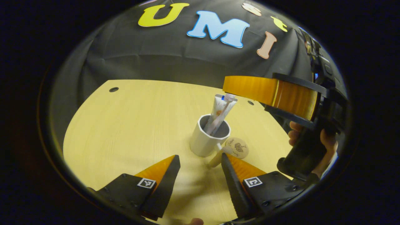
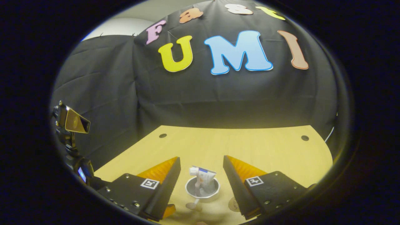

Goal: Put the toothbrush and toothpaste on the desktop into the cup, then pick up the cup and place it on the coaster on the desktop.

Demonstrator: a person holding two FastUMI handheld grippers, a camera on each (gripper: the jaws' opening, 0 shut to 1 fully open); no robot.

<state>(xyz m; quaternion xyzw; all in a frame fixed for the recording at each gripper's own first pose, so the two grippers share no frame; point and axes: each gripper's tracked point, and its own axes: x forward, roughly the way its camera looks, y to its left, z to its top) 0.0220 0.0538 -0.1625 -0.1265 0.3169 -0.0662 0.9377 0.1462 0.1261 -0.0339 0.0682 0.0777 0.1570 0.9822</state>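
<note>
Left gripper: fingers spread apart, holding nothing, low over the desk, pointed at the cup
Right gripper: fingers apart, empty, hovering above the cup; in the left gripper view it hangs over the cup, held by a hand
Cup: white, upright on the desk, handle toward the left gripper
Toothpaste: standing in the cup, leaning
Toothbrush: in the cup beside the toothpaste
Coaster: round, flat on the desk, just beside the cup
</note>
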